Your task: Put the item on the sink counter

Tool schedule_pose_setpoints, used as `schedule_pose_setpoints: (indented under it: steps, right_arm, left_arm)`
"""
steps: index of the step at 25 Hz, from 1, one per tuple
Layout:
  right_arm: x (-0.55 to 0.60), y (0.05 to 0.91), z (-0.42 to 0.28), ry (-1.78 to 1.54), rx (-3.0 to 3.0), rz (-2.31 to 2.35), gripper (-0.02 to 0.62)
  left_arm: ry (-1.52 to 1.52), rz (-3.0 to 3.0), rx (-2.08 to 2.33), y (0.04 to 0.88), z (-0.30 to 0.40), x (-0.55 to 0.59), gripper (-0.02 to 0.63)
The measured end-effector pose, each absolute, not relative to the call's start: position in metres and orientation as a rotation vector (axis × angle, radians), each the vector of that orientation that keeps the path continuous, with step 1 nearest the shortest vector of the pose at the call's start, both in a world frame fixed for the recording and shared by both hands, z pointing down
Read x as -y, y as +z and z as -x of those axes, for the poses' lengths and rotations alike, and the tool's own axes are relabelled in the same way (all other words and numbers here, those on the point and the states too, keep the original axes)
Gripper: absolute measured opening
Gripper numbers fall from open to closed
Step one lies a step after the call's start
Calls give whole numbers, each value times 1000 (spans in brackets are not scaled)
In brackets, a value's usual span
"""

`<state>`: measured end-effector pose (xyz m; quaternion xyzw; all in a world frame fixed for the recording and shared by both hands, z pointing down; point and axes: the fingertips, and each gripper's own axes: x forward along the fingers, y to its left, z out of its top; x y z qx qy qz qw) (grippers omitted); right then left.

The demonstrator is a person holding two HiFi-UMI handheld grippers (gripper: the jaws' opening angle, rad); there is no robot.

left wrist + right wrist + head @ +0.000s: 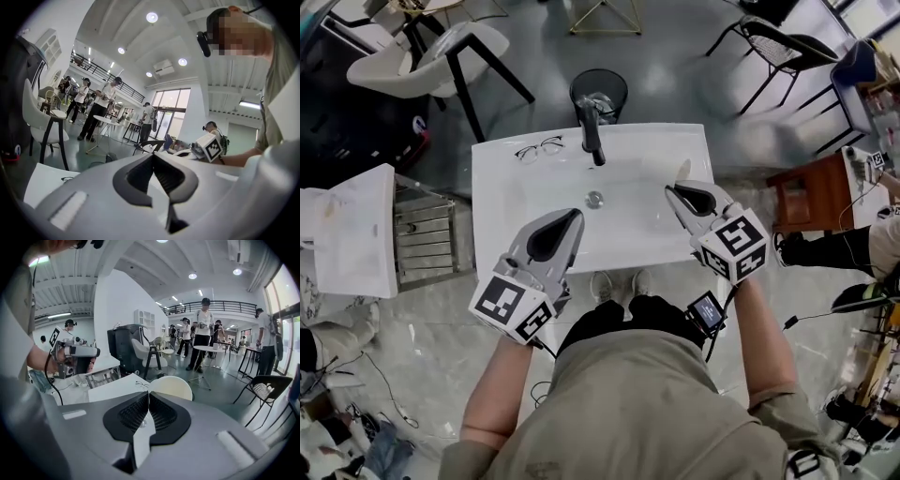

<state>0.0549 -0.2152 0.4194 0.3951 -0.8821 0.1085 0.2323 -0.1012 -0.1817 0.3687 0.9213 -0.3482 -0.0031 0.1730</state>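
I take the item to be the pair of glasses point(538, 149). They lie flat on the back left of the white worktop point(495, 202), just beside the black faucet point(592, 136) and well apart from both tools, so to my eye they already sit where the task wants them.

They look very light, with a thin wire frame, two glassy lenses, and arms that would flex or fold under pressure. If I had to lift them I would pinch the bridge or the frame by a hinge and never a lens (smooth glass slips and scratches). I would close gently, because the frame lies low against the worktop.

The left hand-held gripper point(574, 217) hovers over the near left edge of the basin with its pads pressed together and nothing between them. The right hand-held gripper point(669, 188) is over the basin's right side, also closed with nothing between its pads. A pale rounded thing point(683, 171) sits right at its tips, and I cannot tell whether they touch it or what it is.

I count one pair of glasses, one faucet, one drain point(594, 199), one pale thing, one dark bin point(600, 92) on the floor behind the sink, and two hand-held grippers.
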Motion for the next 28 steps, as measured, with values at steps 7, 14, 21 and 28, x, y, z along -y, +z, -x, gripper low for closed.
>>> schedule_pose_setpoints:
  steps: [7,14,21,28]
  right_arm:
    - [271,469,-63,315,2338,-965,21]
    - [302,515,-66,131,2144,-762,21]
    - [319,567,-67,-42,1927,-534,21]
    - [336,589,-69,-135,1774,-363,21]
  left_arm:
    - [5,-2567,1004,386,94,196,8]
    - [7,-2512,1056,397,88,206,8]
    - [-5,-2447,1095,414,86,206,8]
    - [-28,-2397,1127,421,87,206,8]
